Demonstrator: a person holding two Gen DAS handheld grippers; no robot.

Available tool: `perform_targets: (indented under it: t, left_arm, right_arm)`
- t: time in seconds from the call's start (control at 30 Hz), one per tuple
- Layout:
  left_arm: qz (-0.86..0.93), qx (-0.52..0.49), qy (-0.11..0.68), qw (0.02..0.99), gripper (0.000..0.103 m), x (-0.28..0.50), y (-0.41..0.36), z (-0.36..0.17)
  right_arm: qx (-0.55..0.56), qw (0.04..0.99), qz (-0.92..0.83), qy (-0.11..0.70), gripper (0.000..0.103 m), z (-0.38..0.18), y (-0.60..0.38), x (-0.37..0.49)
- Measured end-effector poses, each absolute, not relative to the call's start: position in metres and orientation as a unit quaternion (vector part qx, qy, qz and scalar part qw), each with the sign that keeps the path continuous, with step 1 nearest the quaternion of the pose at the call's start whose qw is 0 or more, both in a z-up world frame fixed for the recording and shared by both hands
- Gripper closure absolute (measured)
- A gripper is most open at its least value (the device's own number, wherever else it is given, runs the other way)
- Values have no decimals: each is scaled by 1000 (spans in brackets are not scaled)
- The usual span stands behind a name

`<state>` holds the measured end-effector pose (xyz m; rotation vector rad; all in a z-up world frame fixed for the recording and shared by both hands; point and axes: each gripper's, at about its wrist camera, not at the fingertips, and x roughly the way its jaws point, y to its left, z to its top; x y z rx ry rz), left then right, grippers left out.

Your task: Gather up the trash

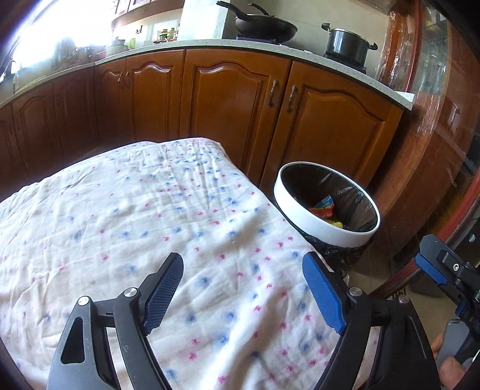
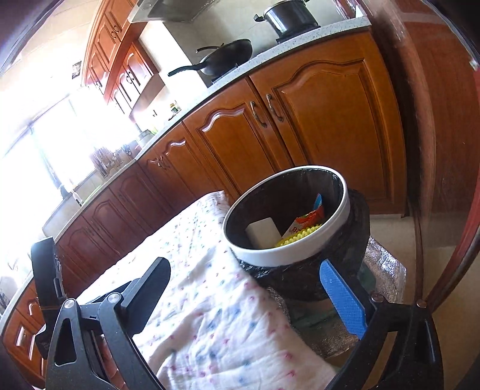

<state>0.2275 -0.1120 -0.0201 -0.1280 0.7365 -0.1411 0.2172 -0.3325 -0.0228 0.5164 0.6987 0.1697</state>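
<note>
Home kitchen, wooden cabinets (image 1: 228, 99), wok (image 1: 264, 28) on stove

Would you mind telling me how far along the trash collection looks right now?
Done: the bin already holds a white block, an orange wrapper and a yellow item. In hand: nothing; the left gripper and right gripper are both open and empty. Left: no trash shows on the patterned cloth.

A kitchen: brown wooden base cabinets (image 1: 228, 99) run under a pale speckled countertop (image 1: 300, 49), with matching wall cabinets (image 2: 120, 54) above. Hard daylight floods through a window (image 2: 45, 141) at the left. The floor (image 2: 387, 231) is pale.
</note>
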Motion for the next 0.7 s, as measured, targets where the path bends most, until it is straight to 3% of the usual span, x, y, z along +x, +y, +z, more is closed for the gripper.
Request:
perform_targets:
  t: [0.47, 0.63, 0.7]
  left_arm:
    - [-57, -63, 307, 948, 17, 157, -83, 3]
    - [-48, -74, 254, 963, 1, 127, -73, 18]
    - [-39, -74, 228, 970, 1, 113, -71, 16]
  right_arm:
    - [226, 920, 74, 312, 1, 4, -304, 170]
    - [166, 949, 66, 261, 0, 39, -290, 153]
    - [139, 960, 60, 238, 0, 48, -284, 147]
